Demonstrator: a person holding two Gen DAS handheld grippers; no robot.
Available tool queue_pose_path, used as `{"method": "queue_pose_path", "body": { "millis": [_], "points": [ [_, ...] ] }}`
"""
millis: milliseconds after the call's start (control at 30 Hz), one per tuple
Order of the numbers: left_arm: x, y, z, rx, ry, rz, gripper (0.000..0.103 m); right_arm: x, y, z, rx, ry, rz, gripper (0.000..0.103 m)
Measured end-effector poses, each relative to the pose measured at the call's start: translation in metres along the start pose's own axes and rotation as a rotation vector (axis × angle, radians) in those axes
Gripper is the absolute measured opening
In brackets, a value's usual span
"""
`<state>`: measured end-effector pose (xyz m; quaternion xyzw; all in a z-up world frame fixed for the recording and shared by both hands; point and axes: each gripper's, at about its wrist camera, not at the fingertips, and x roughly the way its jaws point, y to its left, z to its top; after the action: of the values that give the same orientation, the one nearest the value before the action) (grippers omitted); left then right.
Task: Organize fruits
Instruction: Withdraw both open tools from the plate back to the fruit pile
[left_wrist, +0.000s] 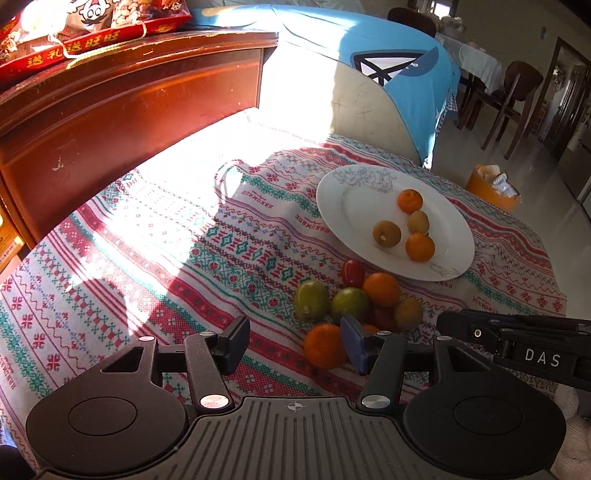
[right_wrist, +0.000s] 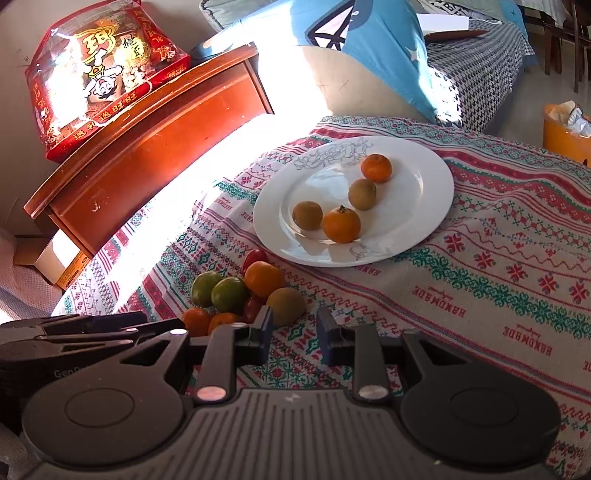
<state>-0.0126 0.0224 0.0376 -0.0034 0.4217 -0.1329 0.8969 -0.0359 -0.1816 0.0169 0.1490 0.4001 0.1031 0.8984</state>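
A white plate (left_wrist: 343, 206) (right_wrist: 417, 206) on the patterned tablecloth holds two small oranges (left_wrist: 420, 246) (right_wrist: 341, 224) and two brown kiwis (left_wrist: 386, 234) (right_wrist: 307, 215). In front of it lies a pile of loose fruit: green fruits (left_wrist: 311, 300) (right_wrist: 229, 294), oranges (left_wrist: 381, 289) (right_wrist: 263, 278), a red fruit (left_wrist: 352, 273) (right_wrist: 255, 257) and a kiwi (right_wrist: 285, 305). My left gripper (left_wrist: 295, 345) is open and empty, an orange (left_wrist: 324, 346) just inside its right finger. My right gripper (right_wrist: 294, 334) is open and empty, just right of the pile.
A dark red wooden cabinet (left_wrist: 122, 96) (right_wrist: 147, 140) stands at the left with a red snack bag (right_wrist: 96, 74) on top. A blue-covered cushion (left_wrist: 399, 74) lies behind the table. An orange bin (left_wrist: 491, 188) stands on the floor at right.
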Motion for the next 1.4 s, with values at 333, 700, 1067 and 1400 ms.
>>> {"method": "queue_pose_path", "body": {
  "millis": [333, 700, 1067, 1400],
  "points": [
    [0.007, -0.005, -0.014, 0.054, 0.002, -0.025, 0.05, 0.014, 0.003, -0.001, -0.011, 0.012, 0.007, 0.027],
    [0.017, -0.01, -0.019, 0.091, -0.007, -0.056, 0.046, 0.027, 0.005, -0.001, -0.009, 0.02, 0.005, 0.027],
    [0.018, -0.014, -0.02, 0.103, -0.033, -0.104, 0.044, 0.031, 0.002, 0.002, 0.017, 0.015, 0.01, 0.028],
    [0.019, -0.018, -0.021, 0.124, -0.05, -0.141, 0.041, 0.032, 0.0, 0.003, 0.022, 0.009, 0.016, 0.028]
  ]
}}
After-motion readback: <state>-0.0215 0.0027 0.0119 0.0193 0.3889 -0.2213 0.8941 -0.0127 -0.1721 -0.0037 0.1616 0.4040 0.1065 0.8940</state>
